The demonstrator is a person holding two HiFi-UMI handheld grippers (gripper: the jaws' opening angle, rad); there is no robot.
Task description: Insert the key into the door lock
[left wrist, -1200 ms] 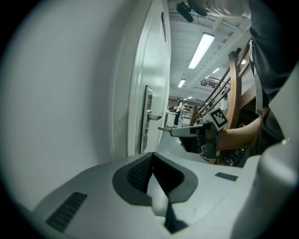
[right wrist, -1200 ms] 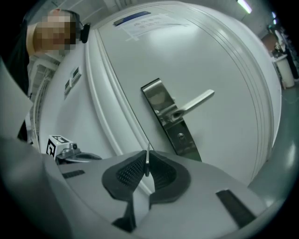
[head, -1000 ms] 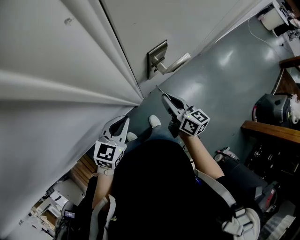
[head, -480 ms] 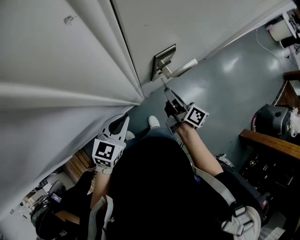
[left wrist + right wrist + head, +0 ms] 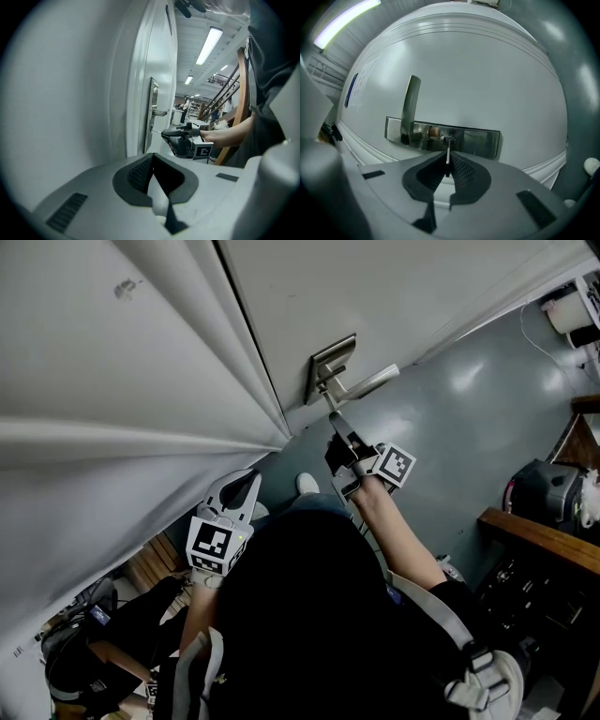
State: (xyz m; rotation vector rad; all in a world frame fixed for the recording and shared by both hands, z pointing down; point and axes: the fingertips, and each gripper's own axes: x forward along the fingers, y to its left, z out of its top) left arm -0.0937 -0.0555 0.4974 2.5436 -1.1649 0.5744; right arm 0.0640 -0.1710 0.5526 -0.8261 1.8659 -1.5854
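Since the keyhole [image 5: 447, 139] sits in the long metal lock plate [image 5: 480, 143] right beside the lever handle [image 5: 411, 105], the right tool [image 5: 447, 165] is pointed straight at the door [image 5: 468, 70], which I'd guess is to keep the blade lined up with the slot; the key [image 5: 448, 152] is held edge-on so it looks like just a thin upright sliver. That tool is clamped tight on the key, its jaws squeezed narrow with only the metal between the pads; the key's tip is right at the keyhole, touching it or barely in, and I honestly can't tell how deep. From the head view the right tool [image 5: 337, 423] reaches up to the plate just under the handle, arm stretched out.

The left tool [image 5: 157, 183] hangs back near the door frame, well apart from the lock, probably just keeping out of the way; its jaws look closed together with nothing in them. I'd call this the very start of the insertion; a straight push along the key's line seems to be what's needed, and any tilt could jam it.
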